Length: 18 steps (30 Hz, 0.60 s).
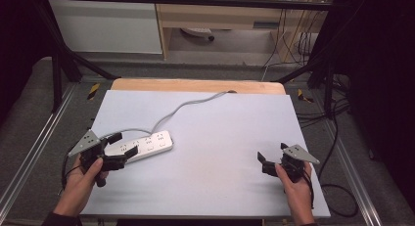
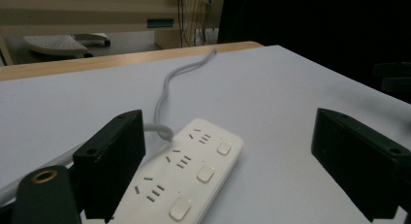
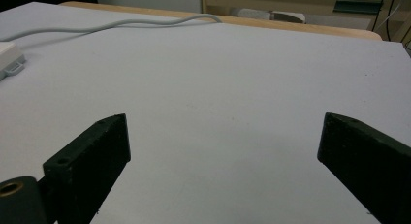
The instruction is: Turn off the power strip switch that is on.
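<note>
From the high view, my left gripper sits at about eight o'clock on the pale grey-topped bench, jaws spread wide and holding nothing. The flat white plastic power strip lies just beyond it, its near end reaching in between my jaws, though I cannot tell if either one touches it. Its grey round cable snakes away toward twelve o'clock and drops over the wooden far edge. My right gripper rests at about four o'clock, well apart from the strip, also released and empty.

In the left gripper view, the power strip runs from six o'clock up toward the middle, three socket groups and three square switches showing. It lies closer to my left-hand jaw than the other, with bare bench between it and the far jaw. The cable curls off toward twelve o'clock.

In the right gripper view, my right gripper is spread over bare bench; one corner of the strip shows at nine o'clock, and the cable crosses the top.

I judge the work barely begun: the strip is framed but not gripped. Closing on it and moving it are left.
</note>
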{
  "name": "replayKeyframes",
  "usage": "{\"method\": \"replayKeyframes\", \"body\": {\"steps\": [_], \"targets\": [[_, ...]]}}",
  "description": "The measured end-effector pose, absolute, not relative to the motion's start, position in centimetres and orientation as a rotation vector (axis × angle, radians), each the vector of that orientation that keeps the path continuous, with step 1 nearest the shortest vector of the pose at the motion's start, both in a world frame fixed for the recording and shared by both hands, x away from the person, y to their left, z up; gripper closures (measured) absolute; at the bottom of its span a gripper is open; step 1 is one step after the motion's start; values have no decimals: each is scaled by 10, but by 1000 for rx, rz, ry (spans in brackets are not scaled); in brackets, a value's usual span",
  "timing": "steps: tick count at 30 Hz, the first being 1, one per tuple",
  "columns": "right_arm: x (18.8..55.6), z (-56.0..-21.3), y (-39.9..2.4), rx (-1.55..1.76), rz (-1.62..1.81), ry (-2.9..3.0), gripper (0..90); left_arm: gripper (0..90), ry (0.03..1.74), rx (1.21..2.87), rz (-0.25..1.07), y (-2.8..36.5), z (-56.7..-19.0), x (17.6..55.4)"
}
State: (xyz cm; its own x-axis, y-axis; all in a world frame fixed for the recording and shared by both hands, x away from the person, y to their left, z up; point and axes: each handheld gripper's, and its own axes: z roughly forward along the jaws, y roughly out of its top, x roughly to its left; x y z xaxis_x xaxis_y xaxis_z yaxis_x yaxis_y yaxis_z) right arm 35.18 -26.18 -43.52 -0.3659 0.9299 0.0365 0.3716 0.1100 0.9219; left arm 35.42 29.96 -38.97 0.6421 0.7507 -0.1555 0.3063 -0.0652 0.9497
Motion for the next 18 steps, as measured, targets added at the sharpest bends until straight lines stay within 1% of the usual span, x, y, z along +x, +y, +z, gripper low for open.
{"method": "replayKeyframes", "body": {"steps": [12, 18], "targets": [[352, -435, -262, 1269, 1238, 1806, 52, 118, 918, 1611, 494, 327, -384, 343], [352, -435, -262, 1268, 1237, 1806, 52, 112, 940, 1606, 512, 341, -388, 338]]}}
